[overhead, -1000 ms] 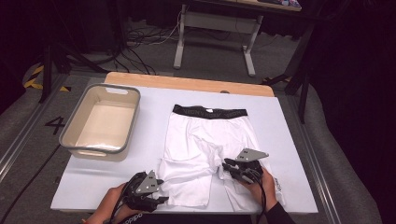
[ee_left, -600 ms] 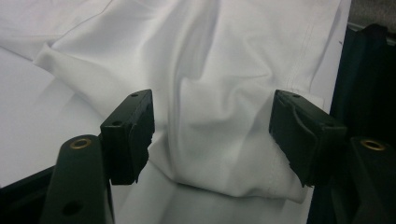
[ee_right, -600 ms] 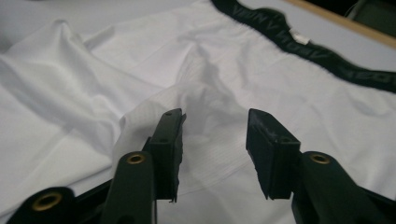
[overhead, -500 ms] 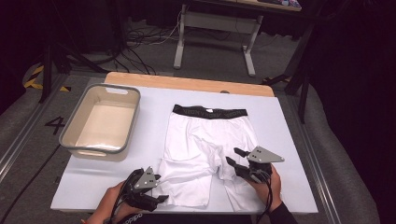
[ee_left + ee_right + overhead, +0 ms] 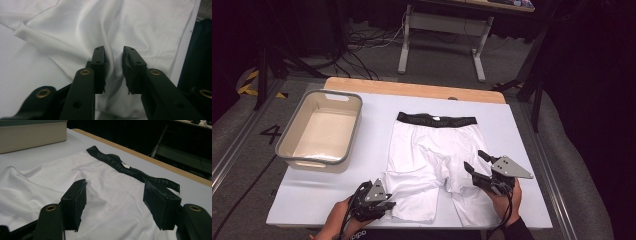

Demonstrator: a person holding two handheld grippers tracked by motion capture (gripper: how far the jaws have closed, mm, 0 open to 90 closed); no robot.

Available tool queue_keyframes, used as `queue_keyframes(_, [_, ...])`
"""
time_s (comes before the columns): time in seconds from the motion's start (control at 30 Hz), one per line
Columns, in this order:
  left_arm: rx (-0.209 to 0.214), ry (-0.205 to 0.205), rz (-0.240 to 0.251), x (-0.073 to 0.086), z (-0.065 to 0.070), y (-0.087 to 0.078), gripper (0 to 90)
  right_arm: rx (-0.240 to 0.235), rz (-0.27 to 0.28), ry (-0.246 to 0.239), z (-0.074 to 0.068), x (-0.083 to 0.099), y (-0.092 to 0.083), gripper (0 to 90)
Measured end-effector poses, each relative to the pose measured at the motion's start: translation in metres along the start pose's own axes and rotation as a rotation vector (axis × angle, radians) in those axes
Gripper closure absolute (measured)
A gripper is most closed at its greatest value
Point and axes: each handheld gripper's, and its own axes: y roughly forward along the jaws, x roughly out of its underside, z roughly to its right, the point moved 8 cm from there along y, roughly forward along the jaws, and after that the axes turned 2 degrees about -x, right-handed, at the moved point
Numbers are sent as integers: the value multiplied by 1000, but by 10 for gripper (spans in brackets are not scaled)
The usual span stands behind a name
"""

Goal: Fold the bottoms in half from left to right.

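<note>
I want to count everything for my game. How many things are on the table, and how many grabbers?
White shorts with a black waistband: 1
Grey and beige plastic bin: 1
Hand-held grippers: 2, the left gripper and the right gripper
Total: 4

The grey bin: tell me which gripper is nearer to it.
Left. The left gripper sits just below the grey bin at the near table edge, on the shorts; the right gripper is farther, across the shorts.

One shorts [image 5: 427,155], one bin [image 5: 323,131], two tools [image 5: 382,206]
</note>
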Motion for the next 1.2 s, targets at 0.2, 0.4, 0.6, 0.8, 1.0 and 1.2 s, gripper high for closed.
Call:
queue_keyframes(0.2, [5,-3,6,0,-3,0,875,-1,-4,3,1,1,-1,351])
queue_keyframes(0.4, [20,-3,43,-3,-4,-3,879,-18,-4,-6,-1,1,0,342])
queue_keyframes(0.6, [23,10,81,-6,-7,-7,883,-27,17,-5,-1,0,-2,304])
queue_keyframes(0.8, [28,8,89,-3,-10,-3,884,-39,59,7,-2,-3,-4,266])
queue_keyframes(1.0, [31,31,81,-2,-8,-2,883,-36,83,7,-3,-6,-6,225])
queue_keyframes(1.2, [50,45,67,-2,-7,0,883,-27,95,3,-5,-9,-6,180])
